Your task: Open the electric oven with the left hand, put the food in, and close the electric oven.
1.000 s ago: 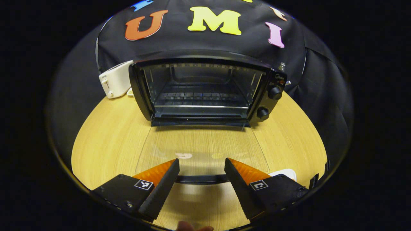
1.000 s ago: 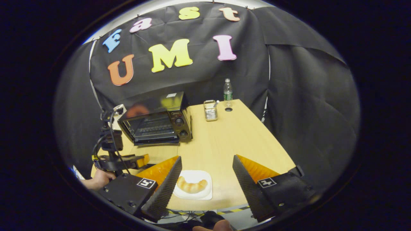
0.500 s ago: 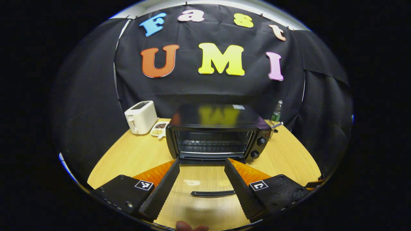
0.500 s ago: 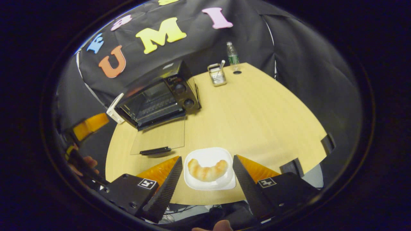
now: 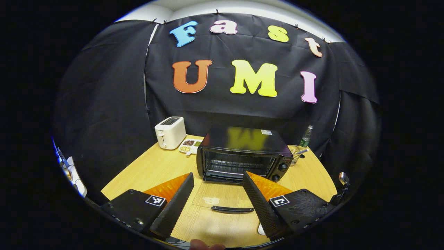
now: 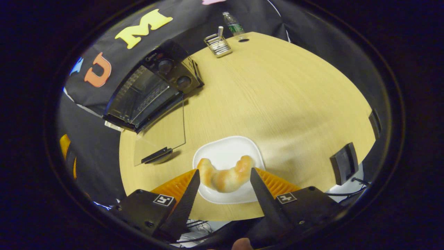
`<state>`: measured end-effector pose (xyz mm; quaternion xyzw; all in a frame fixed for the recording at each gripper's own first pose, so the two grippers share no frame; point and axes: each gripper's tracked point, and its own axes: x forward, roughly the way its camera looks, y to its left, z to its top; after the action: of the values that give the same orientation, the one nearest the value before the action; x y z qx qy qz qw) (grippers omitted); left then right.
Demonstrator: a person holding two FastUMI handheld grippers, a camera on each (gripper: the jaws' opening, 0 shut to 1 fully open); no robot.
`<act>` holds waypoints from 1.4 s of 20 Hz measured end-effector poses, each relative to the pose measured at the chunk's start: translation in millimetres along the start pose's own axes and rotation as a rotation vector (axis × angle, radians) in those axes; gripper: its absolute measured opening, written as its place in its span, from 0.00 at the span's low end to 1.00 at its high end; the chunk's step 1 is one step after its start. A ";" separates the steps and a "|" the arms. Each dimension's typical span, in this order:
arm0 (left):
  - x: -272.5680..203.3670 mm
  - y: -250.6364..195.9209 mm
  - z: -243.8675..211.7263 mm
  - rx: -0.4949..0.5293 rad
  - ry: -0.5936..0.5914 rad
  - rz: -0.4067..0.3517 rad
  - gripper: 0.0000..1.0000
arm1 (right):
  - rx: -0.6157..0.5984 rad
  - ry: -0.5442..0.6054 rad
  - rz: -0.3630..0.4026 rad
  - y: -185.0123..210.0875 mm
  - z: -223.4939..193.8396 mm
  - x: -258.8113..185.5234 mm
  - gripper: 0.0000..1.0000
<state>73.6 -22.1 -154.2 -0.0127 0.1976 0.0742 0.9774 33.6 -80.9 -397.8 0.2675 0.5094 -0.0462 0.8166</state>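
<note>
In the right gripper view I see my right gripper [image 6: 223, 177] with its fingers spread wide, one on each side of the croissant [image 6: 225, 175], which lies on the white plate [image 6: 225, 152] at six o'clock on the worktop [image 6: 277, 104]; I cannot tell if either finger touches the bread. At ten o'clock the electric oven [image 6: 152, 86] stands with its glass door [image 6: 161, 135] folded flat onto the worktop, handle [image 6: 156, 155] toward me. At twelve o'clock a metal holder [image 6: 218, 44] and a water bottle [image 6: 233, 24] stand near the far edge.

Even overhead light, sharp centre, heavy fisheye edge warp.
</note>
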 end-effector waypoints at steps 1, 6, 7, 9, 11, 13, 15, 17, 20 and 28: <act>-0.8 -1.6 1.2 0.001 0.000 0.001 0.93 | 0.005 0.011 -0.004 -0.9 -2.3 4.0 0.86; 0.3 -7.9 3.9 0.019 0.011 -0.030 0.93 | 0.113 0.080 -0.045 -7.8 -18.1 21.5 0.86; 1.6 -7.9 5.0 0.019 0.011 -0.040 0.93 | 0.135 0.088 -0.046 -7.1 -20.3 24.1 0.86; 2.7 -5.1 9.0 0.019 0.006 -0.061 0.93 | 0.178 0.083 -0.044 -6.2 -20.5 28.0 0.77; 6.0 0.7 12.3 0.018 0.000 -0.090 0.93 | 0.236 0.073 -0.045 -3.6 -21.9 32.7 0.74; 8.7 7.3 15.5 0.010 -0.003 -0.122 0.93 | 0.306 0.059 -0.044 -1.3 -23.4 35.5 0.72; 12.2 14.0 20.5 -0.002 -0.011 -0.156 0.93 | 0.342 0.037 -0.049 -2.1 -22.4 36.1 0.56; 14.8 20.2 21.4 -0.007 -0.016 -0.190 0.93 | 0.378 0.014 -0.049 -0.7 -22.0 35.3 0.44; 15.0 35.0 23.3 0.006 -0.024 -0.226 0.93 | 0.429 -0.026 -0.037 2.7 -22.3 26.9 0.31; 7.6 60.1 13.5 -0.024 -0.042 -0.331 0.93 | 0.522 -0.163 0.058 60.4 -27.3 -39.0 0.17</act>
<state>76.7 39.0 -144.4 -0.0552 0.1714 -0.0852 0.9799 14.0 -23.9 -350.1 0.4789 0.4050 -0.1740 0.7592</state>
